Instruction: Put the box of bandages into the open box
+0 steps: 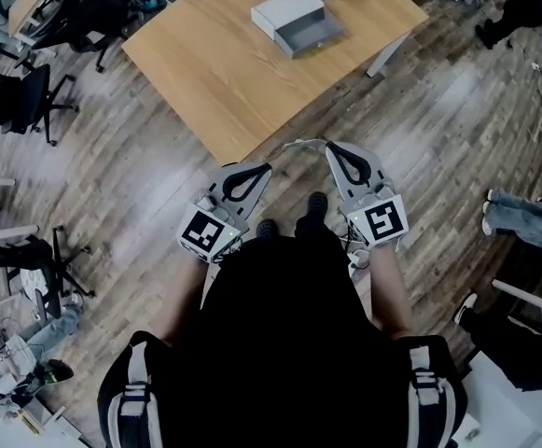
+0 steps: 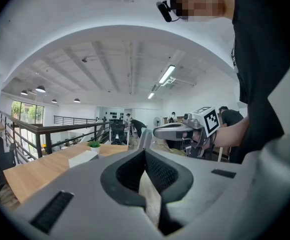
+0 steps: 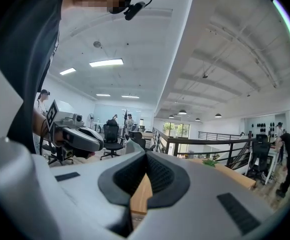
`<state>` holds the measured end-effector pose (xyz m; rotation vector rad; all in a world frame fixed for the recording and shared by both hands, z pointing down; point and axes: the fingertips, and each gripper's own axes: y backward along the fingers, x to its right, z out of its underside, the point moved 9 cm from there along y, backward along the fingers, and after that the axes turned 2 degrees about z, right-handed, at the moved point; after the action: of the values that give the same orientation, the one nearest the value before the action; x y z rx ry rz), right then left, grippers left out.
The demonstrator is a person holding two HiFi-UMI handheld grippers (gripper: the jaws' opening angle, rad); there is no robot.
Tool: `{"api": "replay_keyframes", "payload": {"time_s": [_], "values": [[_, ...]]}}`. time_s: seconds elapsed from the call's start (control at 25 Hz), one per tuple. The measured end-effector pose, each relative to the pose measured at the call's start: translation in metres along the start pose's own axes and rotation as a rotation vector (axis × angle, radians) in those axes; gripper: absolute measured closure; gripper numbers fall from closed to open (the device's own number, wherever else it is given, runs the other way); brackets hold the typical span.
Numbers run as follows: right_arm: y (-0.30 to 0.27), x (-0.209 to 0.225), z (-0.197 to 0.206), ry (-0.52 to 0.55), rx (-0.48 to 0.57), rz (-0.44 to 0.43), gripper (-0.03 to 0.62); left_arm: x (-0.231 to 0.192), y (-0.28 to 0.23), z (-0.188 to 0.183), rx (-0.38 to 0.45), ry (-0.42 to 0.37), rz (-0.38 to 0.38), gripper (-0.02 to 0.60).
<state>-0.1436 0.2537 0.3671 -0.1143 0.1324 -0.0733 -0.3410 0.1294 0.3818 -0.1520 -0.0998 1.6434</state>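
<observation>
Fingers [image 1: 248, 167] of left gripper [image 1: 269, 165] and right gripper [image 1: 327, 146] are closed together, empty; the flat white box [image 1: 287, 7] touches the open grey box [image 1: 310, 34].

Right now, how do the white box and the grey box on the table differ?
The white box is closed, its top plain; the grey box is open, its hollow showing. The white box lies farther from the person; the grey box lies nearer. Both sit side by side on the wooden table.
</observation>
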Motion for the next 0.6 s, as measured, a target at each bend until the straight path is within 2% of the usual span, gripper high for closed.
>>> {"api": "replay_keyframes", "payload": {"time_s": [0.32, 0.48, 0.6], "values": [[-0.003, 0.038, 0.009, -0.007, -0.008, -0.041, 0.569, 0.0, -0.034, -0.006, 0.007, -0.001, -0.036, 0.558], [-0.003, 0.058, 0.013, -0.01, -0.009, -0.063, 0.569, 0.002, -0.052, -0.007, -0.019, 0.02, -0.07, 0.558], [-0.002, 0.074, 0.017, -0.006, -0.008, -0.079, 0.569, 0.004, -0.067, -0.01, 0.001, 0.011, -0.082, 0.558]]}}
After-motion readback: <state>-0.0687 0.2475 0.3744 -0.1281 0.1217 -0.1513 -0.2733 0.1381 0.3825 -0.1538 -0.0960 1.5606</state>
